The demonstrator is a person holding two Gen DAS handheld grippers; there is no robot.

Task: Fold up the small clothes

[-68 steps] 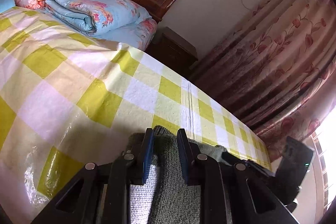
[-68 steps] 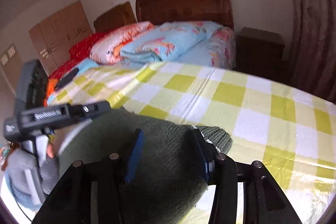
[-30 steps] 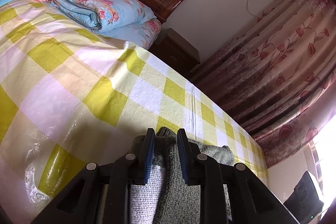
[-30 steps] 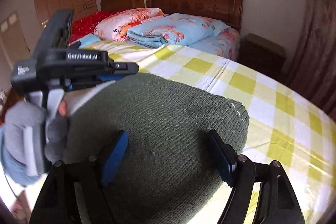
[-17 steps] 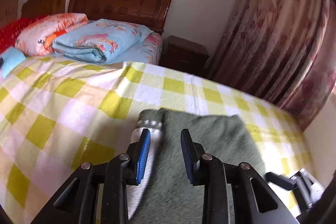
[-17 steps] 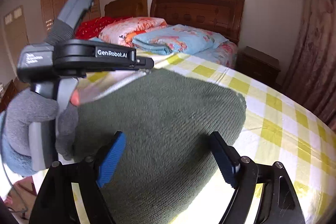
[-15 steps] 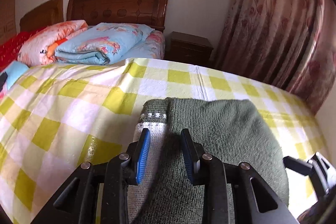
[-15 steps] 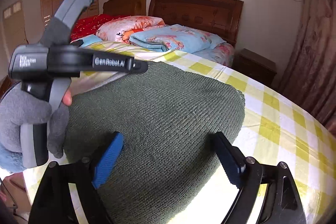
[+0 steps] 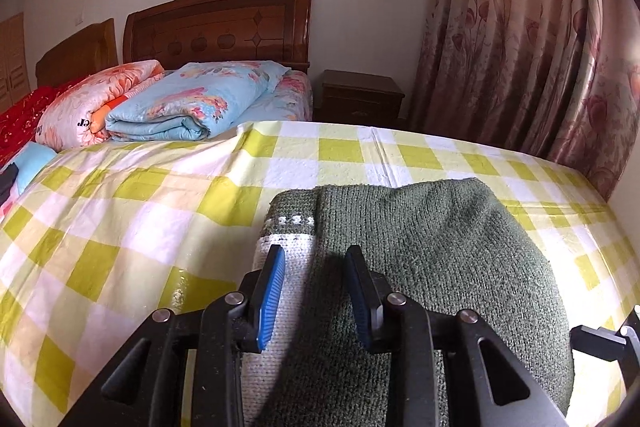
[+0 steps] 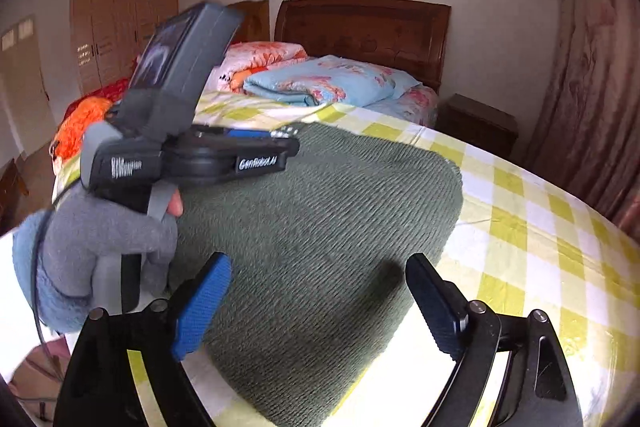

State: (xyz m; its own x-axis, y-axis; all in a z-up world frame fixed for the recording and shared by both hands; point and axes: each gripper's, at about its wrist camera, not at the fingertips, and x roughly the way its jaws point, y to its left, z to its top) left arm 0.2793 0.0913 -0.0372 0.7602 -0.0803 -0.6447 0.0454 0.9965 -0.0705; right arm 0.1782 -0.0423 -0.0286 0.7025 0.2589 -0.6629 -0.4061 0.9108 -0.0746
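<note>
Your dark green knitted garment with a white-banded edge (image 9: 420,267) lies folded on the yellow-and-white checked plastic cloth (image 9: 120,227) covering the table, soft, thick and light, so it will likely sag and slide on that glossy cover. Your left gripper (image 9: 314,291) is opening its jaws over the seam where green meets white, pads clear of the knit, while your right gripper (image 10: 320,303) stands wide apart above the near edge, holding nothing. For the next fold, pinch both layers at a corner or along the ribbed edge.

Left gripper (image 9: 314,293) opening over sweater (image 9: 420,267)
</note>
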